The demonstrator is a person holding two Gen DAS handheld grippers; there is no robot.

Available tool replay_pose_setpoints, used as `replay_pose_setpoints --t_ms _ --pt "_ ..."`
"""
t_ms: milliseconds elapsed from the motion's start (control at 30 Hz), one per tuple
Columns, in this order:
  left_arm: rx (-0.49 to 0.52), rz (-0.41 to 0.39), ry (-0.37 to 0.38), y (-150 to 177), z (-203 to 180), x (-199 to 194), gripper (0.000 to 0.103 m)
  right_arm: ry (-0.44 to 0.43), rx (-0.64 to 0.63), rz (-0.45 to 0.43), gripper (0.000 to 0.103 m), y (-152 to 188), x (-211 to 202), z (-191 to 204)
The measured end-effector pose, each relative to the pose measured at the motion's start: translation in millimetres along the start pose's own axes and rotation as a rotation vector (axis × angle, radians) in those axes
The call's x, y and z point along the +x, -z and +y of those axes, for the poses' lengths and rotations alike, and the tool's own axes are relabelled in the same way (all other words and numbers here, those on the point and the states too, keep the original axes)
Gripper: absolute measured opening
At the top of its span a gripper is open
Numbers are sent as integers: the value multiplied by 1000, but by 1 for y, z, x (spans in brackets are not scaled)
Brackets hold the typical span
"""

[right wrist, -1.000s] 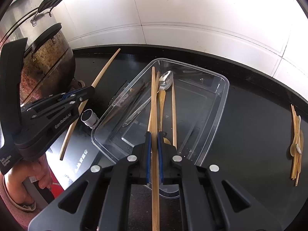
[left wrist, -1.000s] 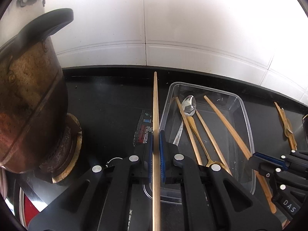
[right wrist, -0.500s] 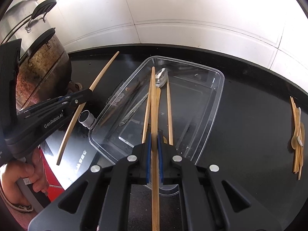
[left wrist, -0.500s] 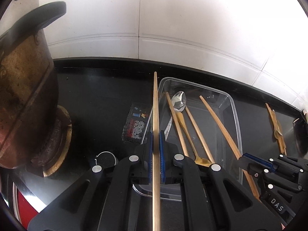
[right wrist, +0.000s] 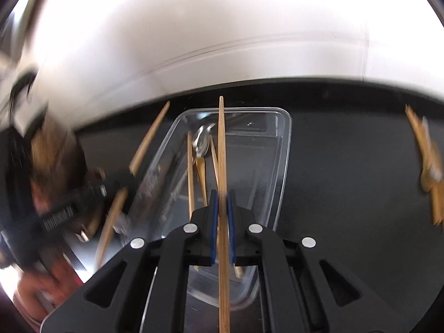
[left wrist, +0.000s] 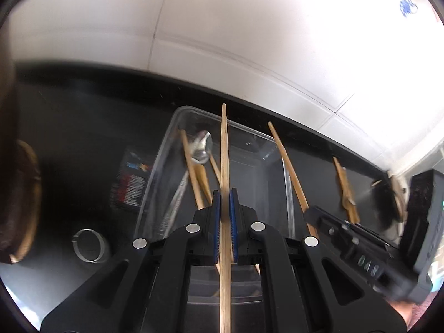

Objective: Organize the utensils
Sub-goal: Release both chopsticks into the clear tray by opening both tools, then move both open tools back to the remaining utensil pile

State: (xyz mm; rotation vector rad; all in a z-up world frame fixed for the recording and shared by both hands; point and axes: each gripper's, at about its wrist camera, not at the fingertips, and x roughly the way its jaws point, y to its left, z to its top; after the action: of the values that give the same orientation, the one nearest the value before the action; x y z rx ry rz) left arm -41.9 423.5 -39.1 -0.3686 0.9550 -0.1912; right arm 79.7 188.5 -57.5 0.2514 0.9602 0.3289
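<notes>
1. Left gripper (left wrist: 225,194): its blue-padded fingers (left wrist: 216,208) are pressed narrow against a long bamboo chopstick (left wrist: 224,149), whose tip lies over the far end of the clear plastic container (left wrist: 288,194).
2. Right gripper (right wrist: 221,195): likewise clamped on a second chopstick (right wrist: 221,144), which points along the container's length.
3. Contents: a metal spoon (left wrist: 201,147) and several bamboo utensils (left wrist: 194,172) lie on the container's left side.
4. Remaining pile (right wrist: 427,163): more wooden utensils lie on the black counter (right wrist: 347,152), well apart from the container.
5. Advice: lower each stick until parallel with those inside, tips within the rim, then part the fingers gently to prevent bouncing out.
</notes>
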Motion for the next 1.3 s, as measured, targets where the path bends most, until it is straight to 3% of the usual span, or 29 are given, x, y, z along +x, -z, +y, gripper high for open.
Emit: replay_pose_setpoints --t_ms 233,267,300,333,367,400,567,667,800,900,1033,1167,1300 --pt "17 63 -24 -5 10 24 6 -56 141 23 7 -17 25 -11" --pt "25 73 -43 -7 10 27 16 -72 170 11 7 -18 25 -14" --pt "32 87 -74 -9 9 30 27 -78 210 -7 24 -19 23 -20" --pt "38 94 -96 -11 8 31 69 -75 224 -15 74 -21 20 -24" --pt "38 76 -99 -13 8 28 96 -85 237 -66 91 -24 10 -30" --pt "37 44 -102 -15 6 24 97 -81 243 -123 97 -27 -2 -37" --pt "61 -47 -150 -24 -7 14 97 14 284 -331 97 -36 -63 -87" --pt "131 -80 -183 -24 -32 16 97 122 329 -378 97 -30 -87 -121" --pt "205 -89 -164 -21 -77 29 97 349 370 -292 97 -9 -101 -178" --pt "254 -41 -120 -14 -121 54 97 450 393 -231 97 17 -108 -216" --pt "342 56 -90 2 -186 96 97 530 345 -134 97 42 -122 -256" --pt "418 111 -75 16 -240 128 97 574 285 -104 97 59 -139 -279" --pt "496 131 -122 21 -289 166 97 603 217 -73 97 69 -147 -304"
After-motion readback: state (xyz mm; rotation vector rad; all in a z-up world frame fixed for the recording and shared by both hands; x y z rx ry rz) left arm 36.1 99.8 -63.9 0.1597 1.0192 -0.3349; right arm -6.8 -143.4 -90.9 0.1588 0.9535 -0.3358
